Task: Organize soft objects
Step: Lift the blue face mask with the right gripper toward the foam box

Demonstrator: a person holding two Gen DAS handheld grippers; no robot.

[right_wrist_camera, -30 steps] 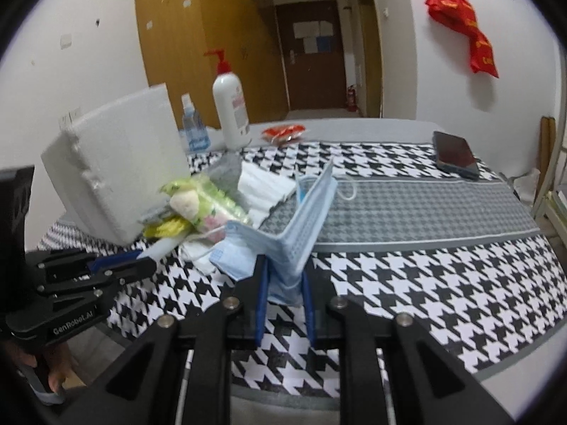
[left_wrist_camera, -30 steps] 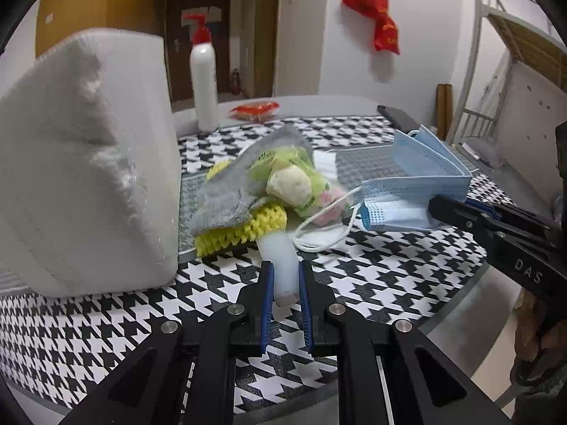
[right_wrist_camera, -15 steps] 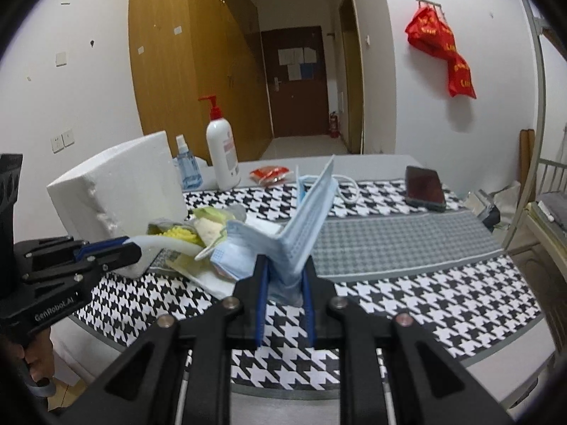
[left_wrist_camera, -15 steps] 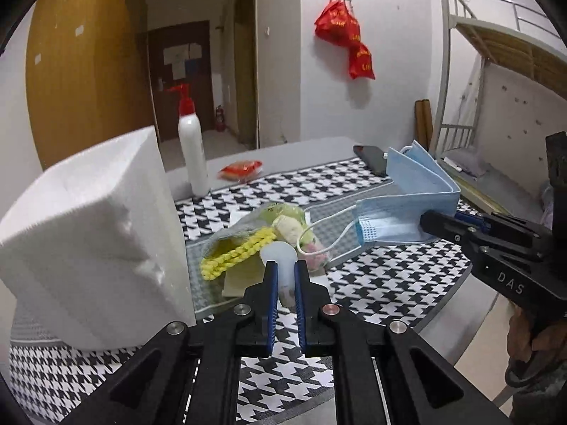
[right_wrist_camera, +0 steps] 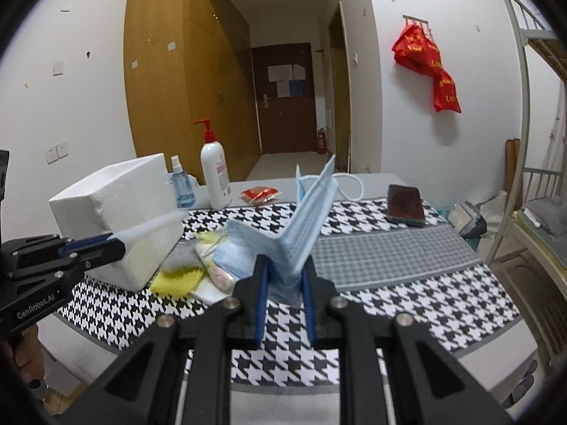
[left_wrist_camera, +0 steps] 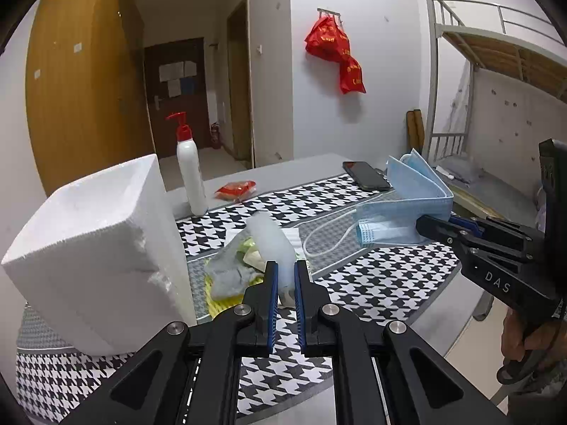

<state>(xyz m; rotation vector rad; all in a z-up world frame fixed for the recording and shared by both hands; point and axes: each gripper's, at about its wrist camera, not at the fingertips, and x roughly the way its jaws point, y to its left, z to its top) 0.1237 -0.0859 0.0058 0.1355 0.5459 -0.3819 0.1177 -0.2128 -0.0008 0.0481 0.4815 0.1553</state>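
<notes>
My left gripper (left_wrist_camera: 285, 281) is shut on a pale, translucent white foam strip (left_wrist_camera: 266, 236), held up above the pile. The right wrist view shows this gripper (right_wrist_camera: 118, 244) at the left with the strip (right_wrist_camera: 152, 228) sticking out of it. My right gripper (right_wrist_camera: 285, 285) is shut on a folded stack of blue face masks (right_wrist_camera: 306, 223), raised off the cloth, ear loops hanging. In the left wrist view it (left_wrist_camera: 423, 226) enters from the right, gripping the masks (left_wrist_camera: 414, 194). Below lies a pile with a grey cloth (left_wrist_camera: 226, 276) and a yellow foam net (right_wrist_camera: 177, 279).
A white styrofoam box (left_wrist_camera: 92, 248) stands at the left on the houndstooth tablecloth (left_wrist_camera: 382, 279). Behind are a pump bottle (left_wrist_camera: 191, 177), a blue spray bottle (right_wrist_camera: 180, 187), a red packet (left_wrist_camera: 235, 189) and a phone (right_wrist_camera: 405, 203). A bunk bed (left_wrist_camera: 496, 71) stands to the right.
Both grippers have risen and tilted up. The white strip left the table, pinched tighter by the left fingers. The masks lifted higher in the right gripper.
</notes>
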